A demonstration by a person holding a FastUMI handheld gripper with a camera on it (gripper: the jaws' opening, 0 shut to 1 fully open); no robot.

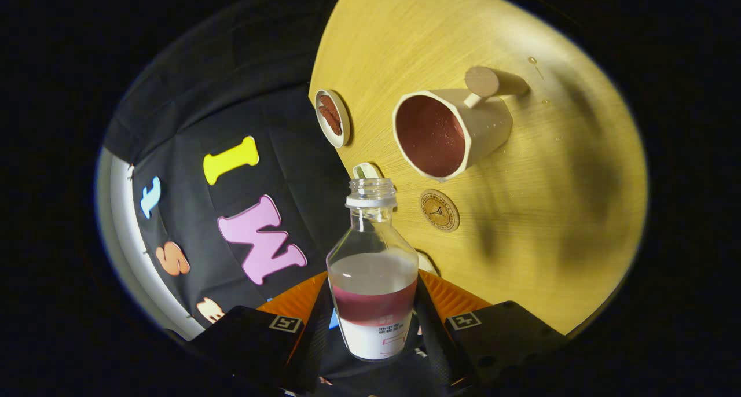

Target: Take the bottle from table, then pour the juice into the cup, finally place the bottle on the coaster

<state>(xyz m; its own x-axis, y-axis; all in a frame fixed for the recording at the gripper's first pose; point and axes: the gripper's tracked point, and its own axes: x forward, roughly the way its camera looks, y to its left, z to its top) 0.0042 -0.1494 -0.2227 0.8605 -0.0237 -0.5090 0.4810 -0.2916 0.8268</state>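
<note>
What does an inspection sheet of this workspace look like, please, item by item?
Surface: wooden table, a few droplets near the cup.
Job's things: uncapped bottle partly filled with dark red juice; cup with reddish inside and a handle; round coaster beside the bottle's neck.
Clutter: small dish with reddish-brown pieces; small white object beyond the bottle's mouth.
Grippers: hand-held gripper, fingers pressing both bottle sides.
Cables: nothing seen.
Surroundings: black cloth wall.
</note>
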